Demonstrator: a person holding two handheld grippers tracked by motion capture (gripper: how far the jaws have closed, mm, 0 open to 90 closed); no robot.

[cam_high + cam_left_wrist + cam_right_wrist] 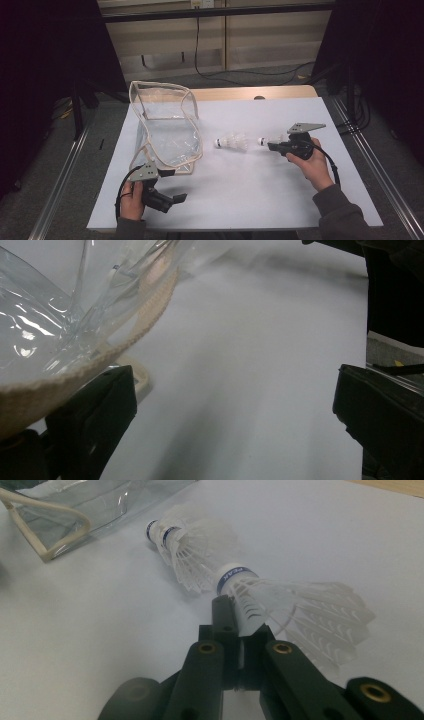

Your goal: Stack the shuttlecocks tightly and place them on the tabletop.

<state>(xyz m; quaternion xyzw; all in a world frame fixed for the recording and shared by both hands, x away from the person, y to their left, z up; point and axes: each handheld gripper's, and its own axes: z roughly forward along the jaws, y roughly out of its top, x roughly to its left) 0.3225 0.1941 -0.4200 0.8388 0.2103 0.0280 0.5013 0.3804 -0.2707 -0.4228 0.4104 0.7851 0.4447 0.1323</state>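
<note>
White-topped table (pixel 240 200) carried everything; my clear plastic zip bag with cream fabric trim (pixel 165 125) stood open at the left side, well apart from my right hand. Left gripper (pixel 167 187) sat just at the bag's near corner, jaws spread wide with nothing between them, though the cream edge (pixel 75 375) lay over one jaw in the left gripper view. Right gripper (pixel 239 625) was clamped on a white plastic shuttlecock with a blue-banded cork (pixel 280 600), pinched at the skirt just behind the cork, low over the table right of centre. A second white shuttlecock (pixel 232 142) lay on the table between the held one and the bag, near both. I judged this as the pick step done, carry not yet begun. Next move called for lifting clear of the lying shuttlecock, going over to the bag mouth, with the left steadying the rim before release
</note>
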